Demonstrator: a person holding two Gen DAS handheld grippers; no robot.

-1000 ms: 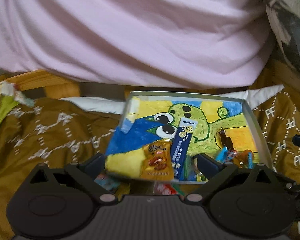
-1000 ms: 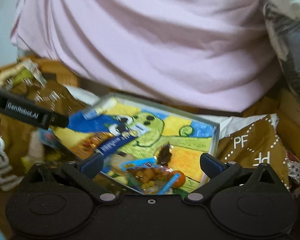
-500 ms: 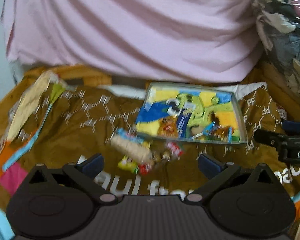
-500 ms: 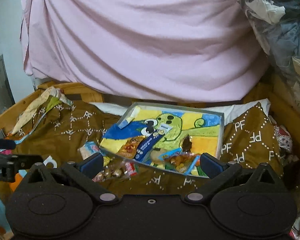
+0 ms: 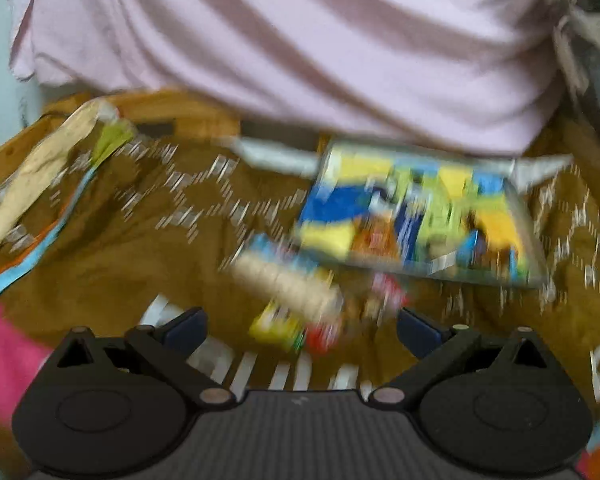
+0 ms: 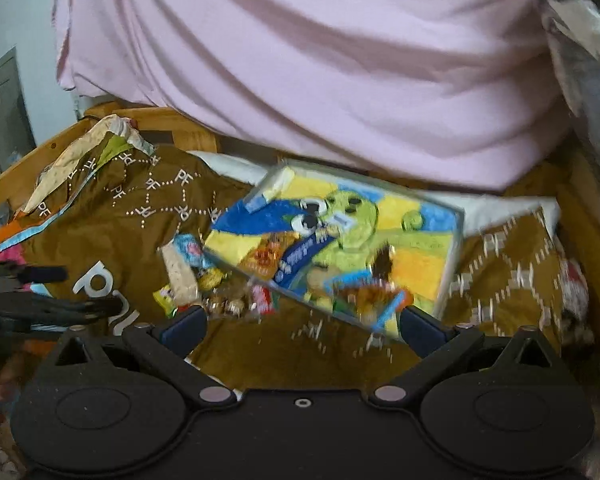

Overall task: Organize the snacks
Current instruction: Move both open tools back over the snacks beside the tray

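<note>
A shallow tray (image 6: 456, 236) with a green cartoon picture lies on a brown cloth (image 6: 140, 216); in the blurred left wrist view the tray (image 5: 534, 240) sits right of centre. Inside it are an orange snack packet (image 6: 265, 258), a blue stick packet (image 6: 302, 256) and several small wrapped snacks (image 6: 364, 292). More loose snacks, among them a pale wafer bar (image 6: 179, 272) (image 5: 288, 284), lie on the cloth left of the tray. My left gripper (image 5: 300, 326) and right gripper (image 6: 302, 328) are both open, empty, and held short of the snacks.
A pink draped sheet (image 6: 320, 60) fills the background. A wooden frame (image 6: 152, 118) runs behind the cloth. A crumpled bag (image 6: 84, 156) lies at the far left. Part of the other gripper (image 6: 28, 304) shows at the left edge of the right wrist view. Bundled fabric (image 6: 588, 32) is at the right.
Both grippers pulled back from close over the tray, so the loose snacks on the cloth came into view. The left view is now motion-blurred and slightly nearer the loose pile.
</note>
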